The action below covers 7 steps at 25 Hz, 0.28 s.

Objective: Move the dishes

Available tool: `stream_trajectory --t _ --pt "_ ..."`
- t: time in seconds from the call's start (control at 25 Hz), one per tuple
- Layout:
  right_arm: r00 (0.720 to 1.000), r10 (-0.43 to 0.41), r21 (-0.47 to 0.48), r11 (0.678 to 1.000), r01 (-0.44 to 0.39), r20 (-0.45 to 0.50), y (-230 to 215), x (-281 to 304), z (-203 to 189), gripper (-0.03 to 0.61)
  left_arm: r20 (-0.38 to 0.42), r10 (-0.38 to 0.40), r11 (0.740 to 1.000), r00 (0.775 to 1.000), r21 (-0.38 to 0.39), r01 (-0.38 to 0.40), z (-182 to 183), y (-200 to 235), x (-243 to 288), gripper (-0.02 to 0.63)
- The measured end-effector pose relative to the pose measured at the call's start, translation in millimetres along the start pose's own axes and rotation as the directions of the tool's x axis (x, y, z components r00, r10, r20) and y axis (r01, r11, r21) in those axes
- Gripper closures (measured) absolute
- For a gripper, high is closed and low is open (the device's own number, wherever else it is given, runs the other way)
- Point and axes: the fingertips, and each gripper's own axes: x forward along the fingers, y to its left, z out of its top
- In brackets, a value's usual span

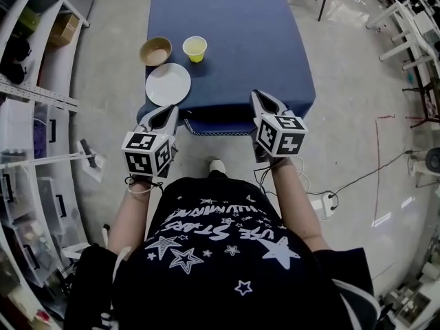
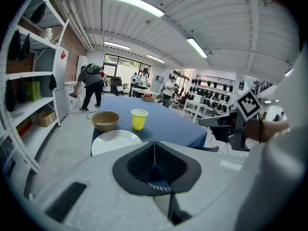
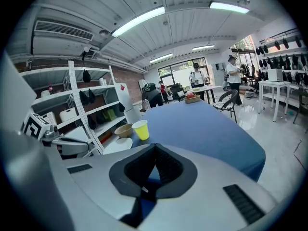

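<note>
My left gripper (image 1: 170, 110) and right gripper (image 1: 258, 95) are both clenched on nothing, at the near edge of the table (image 1: 234, 33), mid-frame. The plate (image 1: 168, 84), bowl (image 1: 156, 51) and cup (image 1: 195, 48) cluster upper left. If I take the plate, I judge it needs the jaws parted early and a low approach to its thin rim.

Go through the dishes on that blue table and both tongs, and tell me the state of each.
Round white plate: flat on the blue table, empty.
Tan bowl: upright, looks empty.
Yellow plastic cup: upright, beside the bowl.
Left tongs: shut, holding nothing.
Right tongs: shut, holding nothing.
</note>
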Motion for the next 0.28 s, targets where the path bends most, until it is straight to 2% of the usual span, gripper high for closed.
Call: stream_trajectory --t 0.28 --pt "1.0 -0.01 0.0 1.0 0.01 -0.011 41.3 -13.5 -15.8 0.575 -0.023 -0.03 1.0 0.999 -0.007 0.03 -27.1 2.6 -43.8 0.592"
